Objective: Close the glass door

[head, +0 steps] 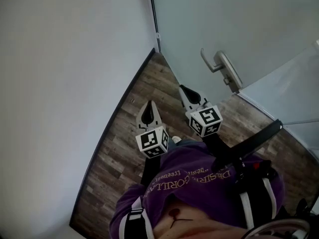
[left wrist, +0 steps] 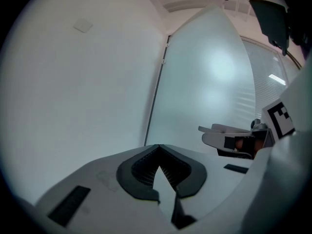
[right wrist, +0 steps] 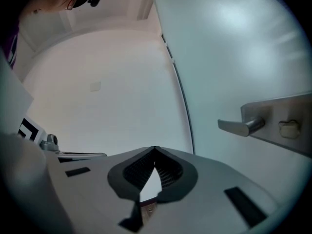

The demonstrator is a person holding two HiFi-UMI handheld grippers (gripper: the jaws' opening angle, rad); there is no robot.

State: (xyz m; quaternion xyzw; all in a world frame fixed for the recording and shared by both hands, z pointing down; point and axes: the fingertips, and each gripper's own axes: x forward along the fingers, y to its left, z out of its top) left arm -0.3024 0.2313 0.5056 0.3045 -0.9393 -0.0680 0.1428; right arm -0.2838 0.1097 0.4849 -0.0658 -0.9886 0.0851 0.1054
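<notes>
The frosted glass door (head: 239, 24) stands upright ahead of the person, and its metal lever handle (head: 219, 63) serves as the landmark. The door's dark hinged edge meets the white wall (head: 65, 59) well to the left of the handle. A second glass panel (head: 294, 93) lies to the handle's right.

The right gripper (head: 189, 92) hangs below and just left of the handle, near it but apart. Its jaws are pressed together at the tips with nothing between them. The left gripper (head: 147, 114) is farther left of the handle and lower, over the wood-plank floor (head: 124, 133). Its jaws are likewise closed and empty.

In the right gripper view the handle juts out to the right of the closed tips, with clear space between them.
</notes>
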